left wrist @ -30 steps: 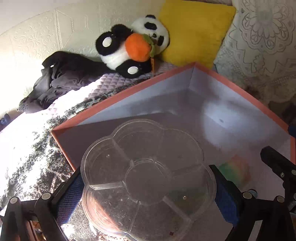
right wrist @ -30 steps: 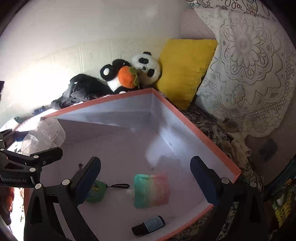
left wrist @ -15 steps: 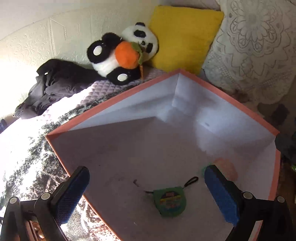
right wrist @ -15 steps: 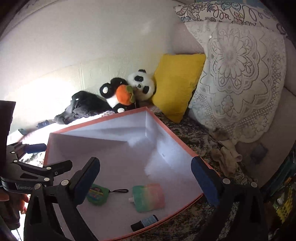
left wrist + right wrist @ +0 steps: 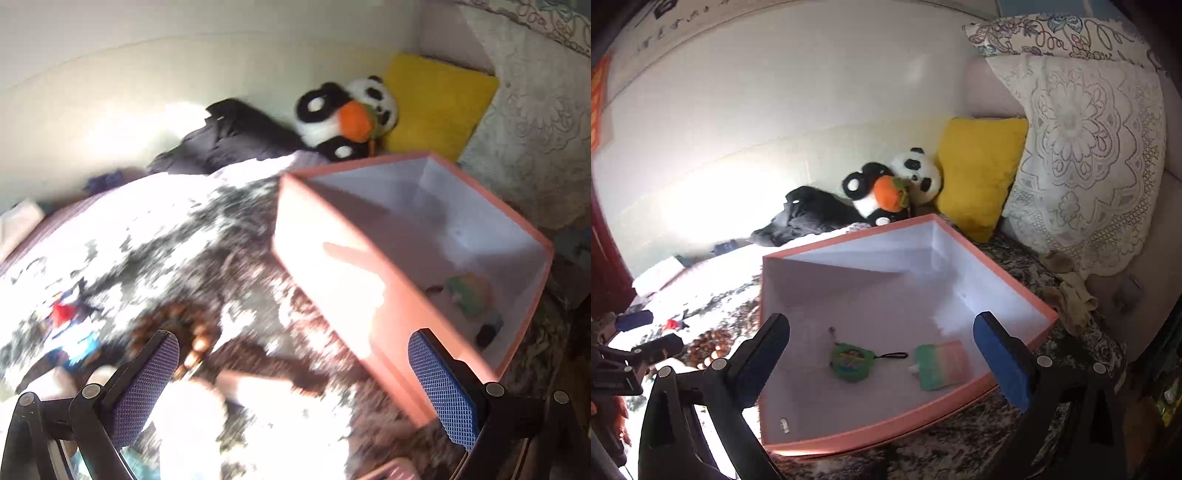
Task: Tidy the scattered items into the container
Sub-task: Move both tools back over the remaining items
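Pink-rimmed storage box fills the middle of the bed, open top, white walls, sitting on the dark mottled bedspread just in front of the plush panda and yellow cushion. Inside it lie a green round pouch with a wrist loop, a pastel striped pouch and, at the near wall, a small pale object too small to name.

Out on the bedspread, left of the box, more clutter waits: a heap of brown wooden beads, and further left a red-and-blue item, blurred beyond naming.

Left gripper hangs over that clutter, fingers spread wide with nothing between them, the beads just beyond its left pad. Right gripper hovers above the box, equally spread and empty.

The beads look like the next pick. My call: come down over the thickest part of the heap, close on several strands at once so they don't slither free, and lift high enough to clear the box rim.
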